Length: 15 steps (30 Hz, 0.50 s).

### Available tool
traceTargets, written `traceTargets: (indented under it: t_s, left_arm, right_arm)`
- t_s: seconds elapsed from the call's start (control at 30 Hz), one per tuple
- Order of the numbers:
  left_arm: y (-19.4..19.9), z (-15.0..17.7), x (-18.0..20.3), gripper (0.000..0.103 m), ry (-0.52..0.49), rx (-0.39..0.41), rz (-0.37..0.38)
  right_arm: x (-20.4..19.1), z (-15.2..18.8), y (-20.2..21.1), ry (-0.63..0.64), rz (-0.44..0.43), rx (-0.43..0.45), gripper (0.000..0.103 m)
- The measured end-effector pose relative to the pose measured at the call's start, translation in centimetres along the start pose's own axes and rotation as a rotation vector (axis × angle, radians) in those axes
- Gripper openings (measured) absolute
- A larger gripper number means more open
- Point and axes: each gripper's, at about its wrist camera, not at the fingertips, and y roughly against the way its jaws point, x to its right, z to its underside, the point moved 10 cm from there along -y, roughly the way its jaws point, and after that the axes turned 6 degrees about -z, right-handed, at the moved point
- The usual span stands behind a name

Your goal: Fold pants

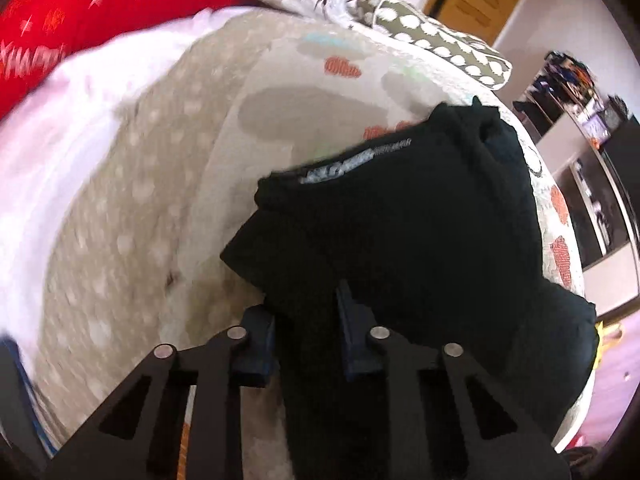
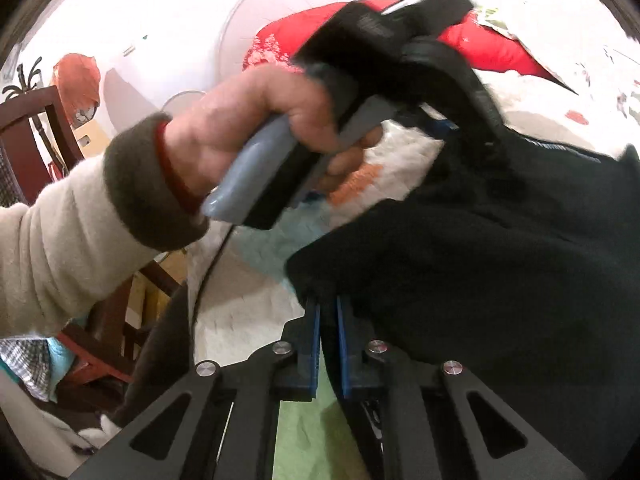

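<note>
Black pants point(image 1: 404, 216) hang bunched above a patterned bedspread point(image 1: 168, 184), the waistband with a grey printed label toward the top. My left gripper point(image 1: 306, 320) is shut on a fold of the black cloth, which drapes down between its blue pads. In the right wrist view my right gripper point(image 2: 328, 320) is shut on another edge of the pants point(image 2: 500, 264). The person's left hand point(image 2: 256, 120) holding the left gripper shows ahead in the right wrist view, close by.
A red blanket point(image 1: 80, 12) and patterned pillows point(image 1: 432, 40) lie at the far side of the bed. Shelves and dark furniture point(image 1: 592, 168) stand to the right. A wooden chair point(image 2: 36, 136) stands at the left of the right wrist view.
</note>
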Motion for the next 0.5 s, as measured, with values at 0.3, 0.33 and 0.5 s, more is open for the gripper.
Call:
traceTargets:
  t_s: [0.3,0.33,0.5]
  left_arm:
    - [0.1,-2.7,-4.6,0.019,0.030,0.024,-0.075]
    - [-0.6,-2.1,-5.2,0.020,0.047,0.008,-0.071]
    - [-0.7,-1.3,-6.3,0.037,0.106,0.015,-0.061]
  right_arm:
    - [-1.1,-3.8,-3.2,-0.078,-0.123,0.046,0.007]
    - [-1.1,-3.3,-4.1,-0.085,-0.125,0.031,0.007]
    - [-0.3,-2.1,-3.3,-0.176,-0.164,0.039,0.032]
